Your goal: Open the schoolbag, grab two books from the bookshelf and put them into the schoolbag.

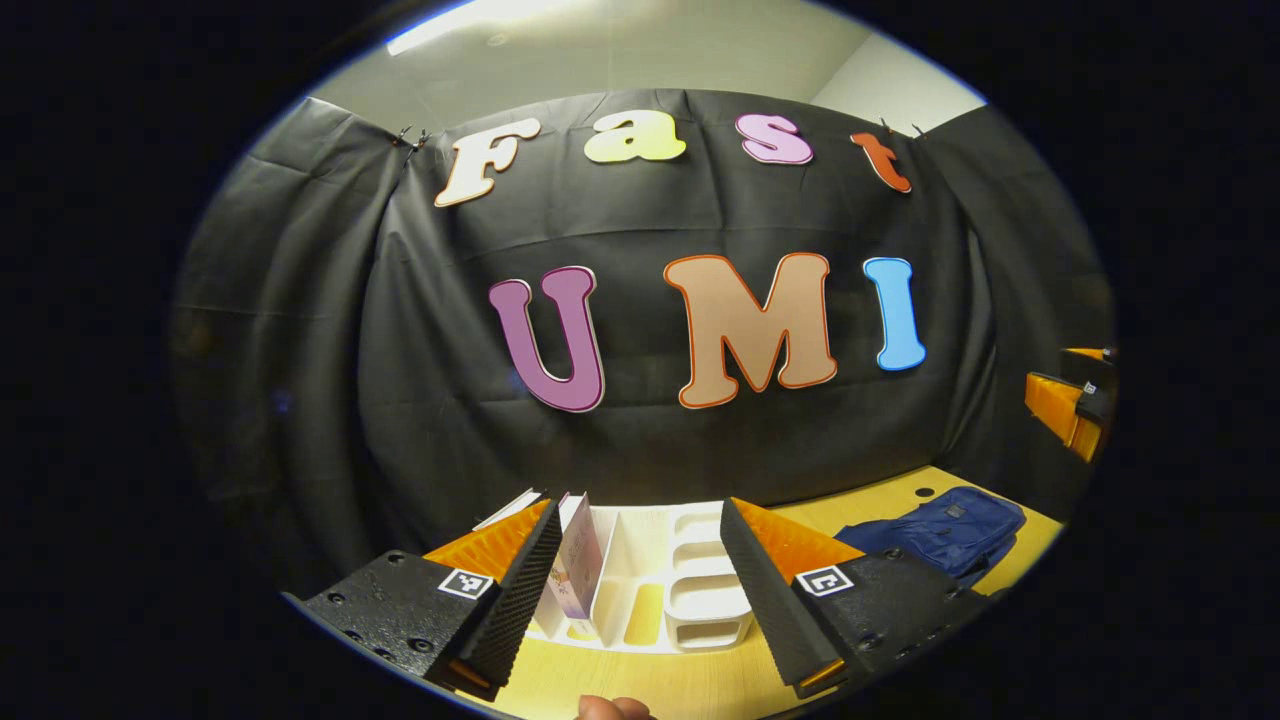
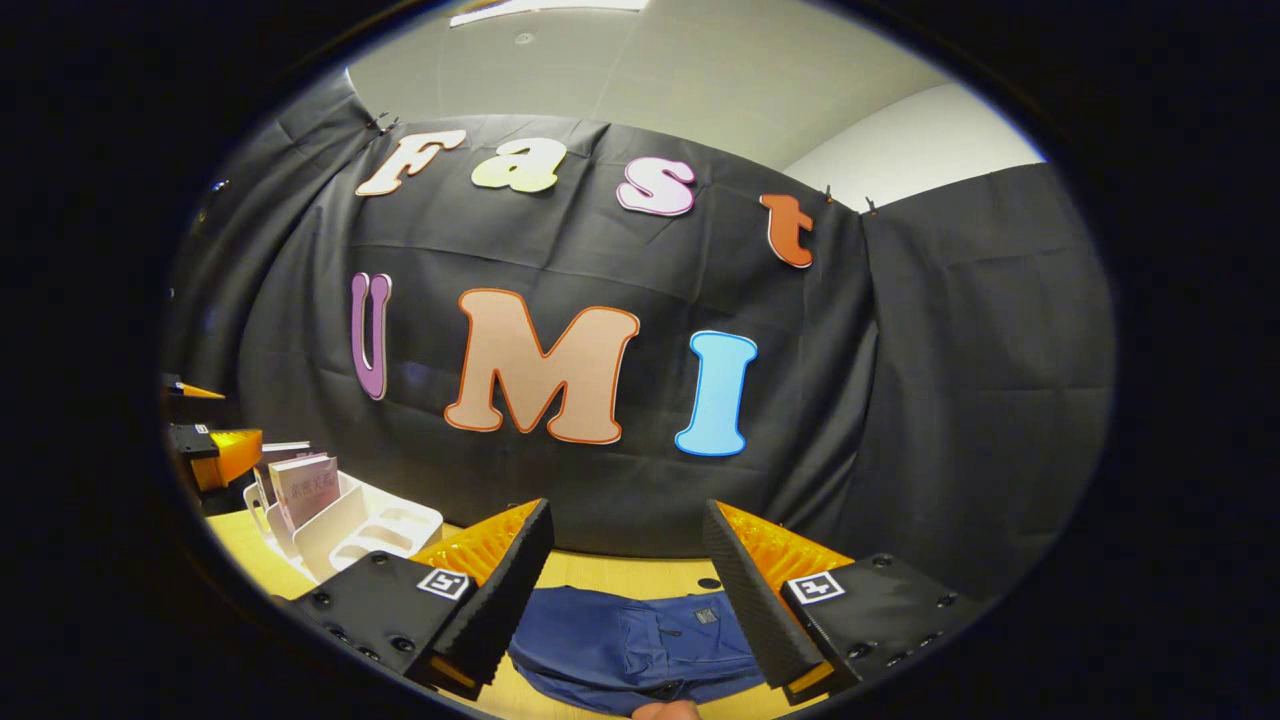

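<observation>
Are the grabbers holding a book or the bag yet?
No, nothing is held. The left tool is open in front of the white bookshelf, and the right tool is open above the blue schoolbag, touching neither.

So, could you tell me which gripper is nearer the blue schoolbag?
Right. The right gripper hangs open just above the schoolbag; the left gripper faces the white bookshelf, the bag off to its right.
</observation>
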Motion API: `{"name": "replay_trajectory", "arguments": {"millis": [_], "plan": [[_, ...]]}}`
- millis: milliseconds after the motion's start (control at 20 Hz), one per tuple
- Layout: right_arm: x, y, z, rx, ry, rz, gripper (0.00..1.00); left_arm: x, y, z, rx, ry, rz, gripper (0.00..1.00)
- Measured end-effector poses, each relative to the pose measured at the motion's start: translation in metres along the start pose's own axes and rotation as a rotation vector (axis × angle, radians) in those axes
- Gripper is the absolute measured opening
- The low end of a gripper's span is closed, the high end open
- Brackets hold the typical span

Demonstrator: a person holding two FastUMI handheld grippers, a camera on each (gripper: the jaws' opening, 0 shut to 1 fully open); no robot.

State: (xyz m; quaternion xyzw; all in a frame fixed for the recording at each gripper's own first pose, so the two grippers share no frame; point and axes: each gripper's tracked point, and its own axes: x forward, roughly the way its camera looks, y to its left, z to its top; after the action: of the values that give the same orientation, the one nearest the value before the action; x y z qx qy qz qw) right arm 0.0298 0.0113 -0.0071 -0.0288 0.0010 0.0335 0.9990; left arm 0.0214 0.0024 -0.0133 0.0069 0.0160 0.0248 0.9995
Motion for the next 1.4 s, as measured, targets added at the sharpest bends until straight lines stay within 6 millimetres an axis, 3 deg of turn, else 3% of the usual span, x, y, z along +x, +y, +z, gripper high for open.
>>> {"name": "replay_trajectory", "arguments": {"millis": [100,250,300,350,550,650,850,900,950,1100,1400], "plan": [[0.002,0.01,-0.014,-0.061,0.04,0.072,1.0,0.002,0.003,-0.004,-0.002,0.01,0.006,0.93],[0.004,0.02,-0.029,-0.225,0.063,0.147,0.92,0.004,0.004,-0.008,-0.006,0.026,0.011,0.93],[0.003,0.024,-0.035,-0.286,0.062,0.18,0.98,0.005,0.004,-0.008,-0.004,0.027,0.012,0.94],[0.002,0.031,-0.042,-0.345,0.065,0.218,0.92,0.006,0.005,-0.009,-0.001,0.027,0.012,0.94],[0.002,0.052,-0.082,-0.571,0.079,0.333,0.92,0.011,0.009,-0.021,0.004,0.054,0.022,0.93],[0.001,0.062,-0.111,-0.724,0.096,0.397,0.92,0.012,0.013,-0.024,-0.007,0.063,0.034,0.93],[-0.002,0.072,-0.188,-0.979,0.167,0.522,0.91,0.015,0.022,-0.035,0.0,0.093,0.065,0.94],[-0.001,0.072,-0.205,-1.008,0.189,0.545,0.99,0.015,0.026,-0.034,-0.002,0.094,0.074,0.93],[0.0,0.073,-0.218,-1.025,0.199,0.561,0.9,0.016,0.027,-0.035,-0.001,0.097,0.082,0.93],[0.01,0.073,-0.257,-1.058,0.259,0.592,0.9,0.016,0.035,-0.038,-0.001,0.106,0.105,0.93],[0.036,0.081,-0.304,-1.181,0.3,0.608,0.91,0.009,0.045,-0.039,0.01,0.119,0.139,0.93]]}}
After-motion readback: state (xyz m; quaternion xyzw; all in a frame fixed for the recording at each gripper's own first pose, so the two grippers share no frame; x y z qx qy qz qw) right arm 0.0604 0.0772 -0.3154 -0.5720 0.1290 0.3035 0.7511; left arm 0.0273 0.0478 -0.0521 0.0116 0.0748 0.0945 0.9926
